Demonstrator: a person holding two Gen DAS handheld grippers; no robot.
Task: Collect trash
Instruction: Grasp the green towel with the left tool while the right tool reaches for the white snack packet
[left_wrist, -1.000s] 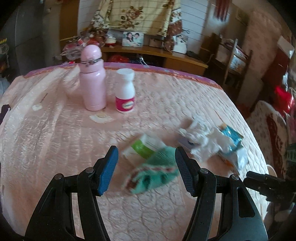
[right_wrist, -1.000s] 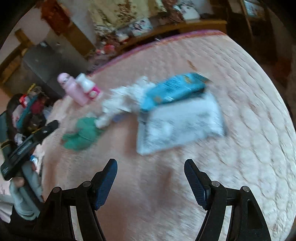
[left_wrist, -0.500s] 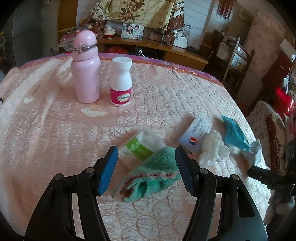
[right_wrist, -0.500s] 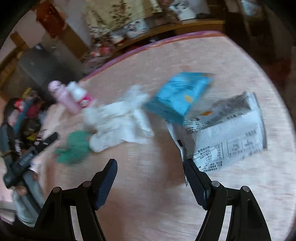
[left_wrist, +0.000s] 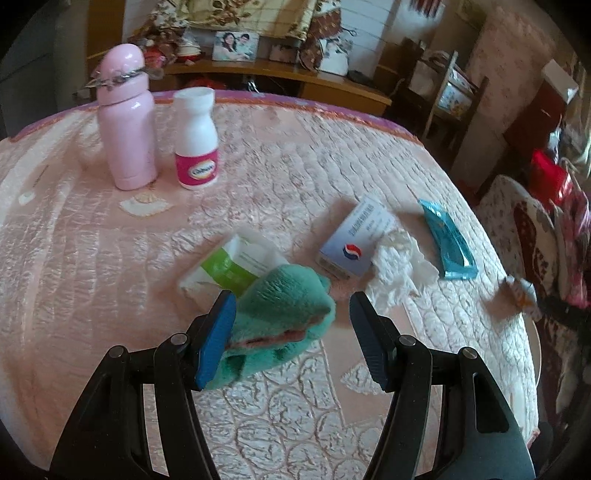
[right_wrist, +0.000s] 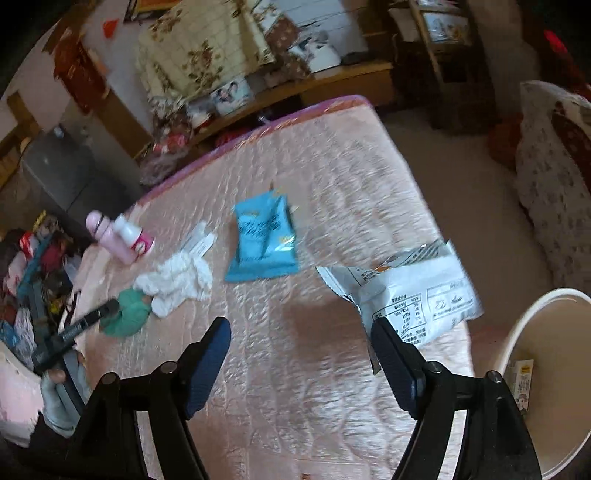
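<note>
A green cloth (left_wrist: 284, 314) lies on the pink quilted cover (left_wrist: 110, 266) between the fingers of my left gripper (left_wrist: 291, 314). It brushes the left pad, the right pad stands clear, and the gripper is open. The jaws of my right gripper (right_wrist: 299, 339) are opening with nothing between them. A white snack wrapper (right_wrist: 417, 295) rests against the right finger's tip over the cover's edge, beside a white bin (right_wrist: 546, 295). Farther in lie a blue wrapper (right_wrist: 262, 240), crumpled white tissue (right_wrist: 177, 280), a blue-white box (left_wrist: 354, 240) and a green-white packet (left_wrist: 229, 266).
A pink bottle (left_wrist: 127, 122) and a white pill bottle (left_wrist: 195, 144) stand upright at the far left. A small carton (right_wrist: 522, 384) sits inside the bin. A patterned chair (right_wrist: 554, 177) stands beyond the bin, and shelves with clutter line the far wall.
My right gripper swung right, and the white wrapper went with its right finger to the cover's edge; the bin came into view. My left gripper edged forward over the green cloth.
</note>
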